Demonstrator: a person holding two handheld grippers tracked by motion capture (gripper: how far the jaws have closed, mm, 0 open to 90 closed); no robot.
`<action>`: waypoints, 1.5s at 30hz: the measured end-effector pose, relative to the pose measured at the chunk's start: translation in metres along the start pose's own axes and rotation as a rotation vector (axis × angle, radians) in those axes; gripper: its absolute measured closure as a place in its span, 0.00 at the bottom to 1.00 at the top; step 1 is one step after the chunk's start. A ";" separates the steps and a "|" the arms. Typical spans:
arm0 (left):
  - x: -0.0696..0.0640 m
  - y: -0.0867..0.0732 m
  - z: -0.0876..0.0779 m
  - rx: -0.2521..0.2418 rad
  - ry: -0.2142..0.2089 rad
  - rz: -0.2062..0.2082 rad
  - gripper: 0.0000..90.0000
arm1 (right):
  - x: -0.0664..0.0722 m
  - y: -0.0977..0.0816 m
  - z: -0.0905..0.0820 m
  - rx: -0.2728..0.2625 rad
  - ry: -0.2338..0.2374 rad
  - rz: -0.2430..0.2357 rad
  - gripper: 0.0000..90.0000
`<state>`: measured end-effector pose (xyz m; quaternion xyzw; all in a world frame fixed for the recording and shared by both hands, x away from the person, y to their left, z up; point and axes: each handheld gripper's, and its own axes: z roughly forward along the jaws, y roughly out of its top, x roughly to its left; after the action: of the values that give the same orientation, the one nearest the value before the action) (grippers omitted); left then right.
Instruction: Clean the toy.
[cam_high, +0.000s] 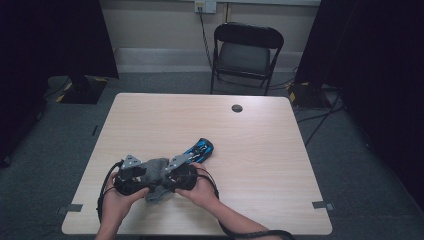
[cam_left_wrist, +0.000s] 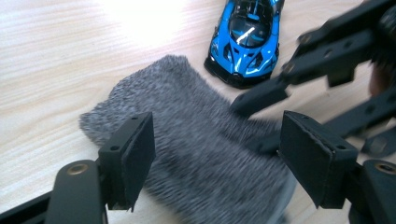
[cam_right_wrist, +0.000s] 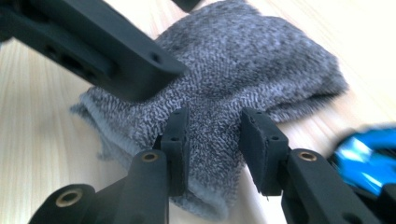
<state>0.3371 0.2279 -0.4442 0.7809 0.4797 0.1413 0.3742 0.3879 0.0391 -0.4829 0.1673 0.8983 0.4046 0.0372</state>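
Grey sock (cam_left_wrist: 196, 140) on the bench (cam_high: 260, 145), between the wide-spread left fingers (cam_left_wrist: 133, 158) and the narrowed, untouching right fingers (cam_right_wrist: 178, 149), blue toy car (cam_left_wrist: 247, 39) just beyond.

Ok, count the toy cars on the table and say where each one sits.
1. The blue toy car sits on the table just beyond the grey sock, toward the far right of it. Another could be hidden under the hands or sock.

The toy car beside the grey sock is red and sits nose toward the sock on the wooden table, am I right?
Not quite: the toy car is blue with black trim, not red, as the left gripper view shows. It does sit nose toward the grey sock on the wooden table.
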 end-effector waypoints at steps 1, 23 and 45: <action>0.001 -0.001 -0.001 -0.005 0.006 -0.006 0.31 | 0.002 0.002 0.004 -0.004 0.003 0.002 0.69; -0.004 -0.022 0.015 0.038 0.069 0.032 0.42 | -0.093 -0.014 -0.046 -0.058 -0.216 0.094 0.24; 0.000 -0.029 0.029 0.056 0.074 0.025 0.41 | -0.099 -0.024 -0.036 -0.013 -0.243 0.010 0.09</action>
<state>0.3354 0.2225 -0.4846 0.7913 0.4872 0.1613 0.3324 0.4672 -0.0337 -0.4830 0.2194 0.8836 0.3874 0.1447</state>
